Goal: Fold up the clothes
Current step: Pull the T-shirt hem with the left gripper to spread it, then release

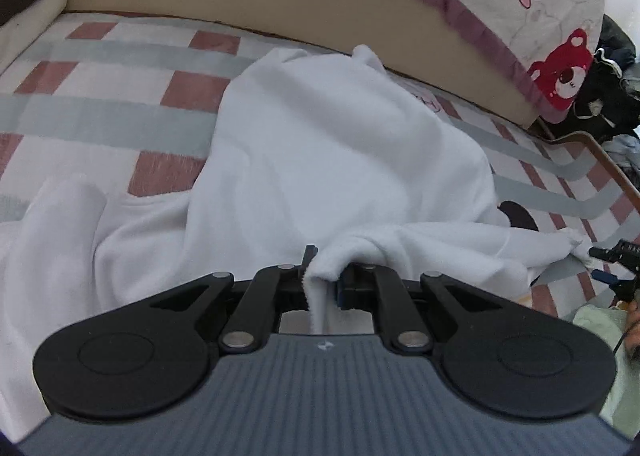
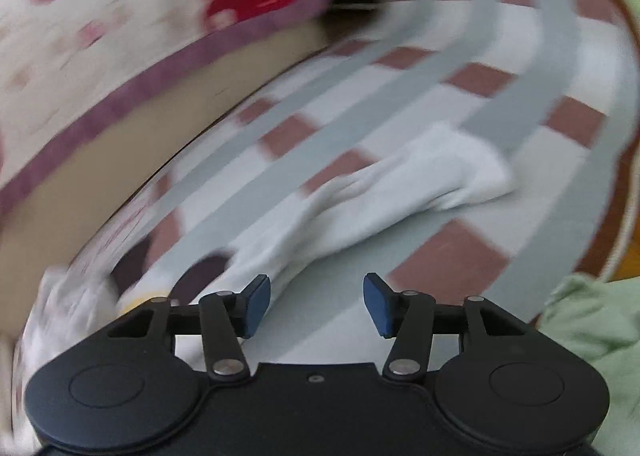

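Left gripper (image 1: pixel 320 276) clenched on a fold of the white garment (image 1: pixel 320 144) — spread over the checked bed (image 1: pixel 120 112). Right gripper (image 2: pixel 316 306) released — fingers (image 2: pixel 256 306) apart, nothing between them.

We could not see the left gripper's (image 1: pixel 322 280) pads, for a fold of the white garment (image 1: pixel 320 144) covered them where it ran between the jaws. The garment itself ran off the left edge of the left wrist view, and its near part lay hidden under the gripper body. The right gripper (image 1: pixel 616 272) was cut by the right edge there, only its tips showing. The right wrist view was smeared throughout: the bear-print quilt (image 2: pixel 120 16) at far left was a blur, and the dark patches (image 2: pixel 200 268) beside the white sleeve (image 2: pixel 400 184) were beyond telling.
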A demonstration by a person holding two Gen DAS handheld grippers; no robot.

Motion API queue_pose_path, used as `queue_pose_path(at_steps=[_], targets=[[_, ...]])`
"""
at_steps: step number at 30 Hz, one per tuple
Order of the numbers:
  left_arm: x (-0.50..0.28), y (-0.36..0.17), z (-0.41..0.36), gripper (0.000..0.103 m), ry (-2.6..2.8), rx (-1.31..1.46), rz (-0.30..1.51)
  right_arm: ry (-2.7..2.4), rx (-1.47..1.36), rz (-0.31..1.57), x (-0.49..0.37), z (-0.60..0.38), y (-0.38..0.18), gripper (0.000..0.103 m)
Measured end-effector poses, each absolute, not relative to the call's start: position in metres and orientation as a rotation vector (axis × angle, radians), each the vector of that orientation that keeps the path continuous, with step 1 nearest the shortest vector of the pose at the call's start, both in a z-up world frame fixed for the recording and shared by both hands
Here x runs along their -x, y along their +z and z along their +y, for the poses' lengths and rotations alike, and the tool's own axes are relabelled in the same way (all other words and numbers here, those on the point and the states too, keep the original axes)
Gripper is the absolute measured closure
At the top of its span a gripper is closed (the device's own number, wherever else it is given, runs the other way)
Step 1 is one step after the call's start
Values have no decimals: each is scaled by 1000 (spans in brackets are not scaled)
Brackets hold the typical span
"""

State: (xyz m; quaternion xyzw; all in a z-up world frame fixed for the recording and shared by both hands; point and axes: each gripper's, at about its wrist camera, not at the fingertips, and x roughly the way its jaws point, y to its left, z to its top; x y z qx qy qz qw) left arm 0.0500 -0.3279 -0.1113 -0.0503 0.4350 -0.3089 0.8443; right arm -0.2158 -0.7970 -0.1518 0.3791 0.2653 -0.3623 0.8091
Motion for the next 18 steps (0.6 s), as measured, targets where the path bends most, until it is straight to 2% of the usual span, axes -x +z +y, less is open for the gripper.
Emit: queue_pose_path(at_steps=[8, 13, 14, 15, 16, 18], targets=[[-54, -115, -327, 95, -649, 101, 944, -911, -1002, 536, 212, -847, -172, 46], [-53, -116, -330, 95, -644, 80, 943, -933, -837, 555, 183, -844, -178, 45], [-51, -116, -331, 95, -644, 67, 936, -923, -787, 572, 177, -844, -178, 50], [-50, -115, -332, 95, -647, 57, 930, -912, -737, 589, 172, -844, -178, 62], [-49, -113, -332, 95, -654, 50, 925, -899, -690, 611, 166, -844, -177, 97], [-47, -108, -332, 95, -677, 42, 919, -891, -592, 600, 165, -842, -166, 96]])
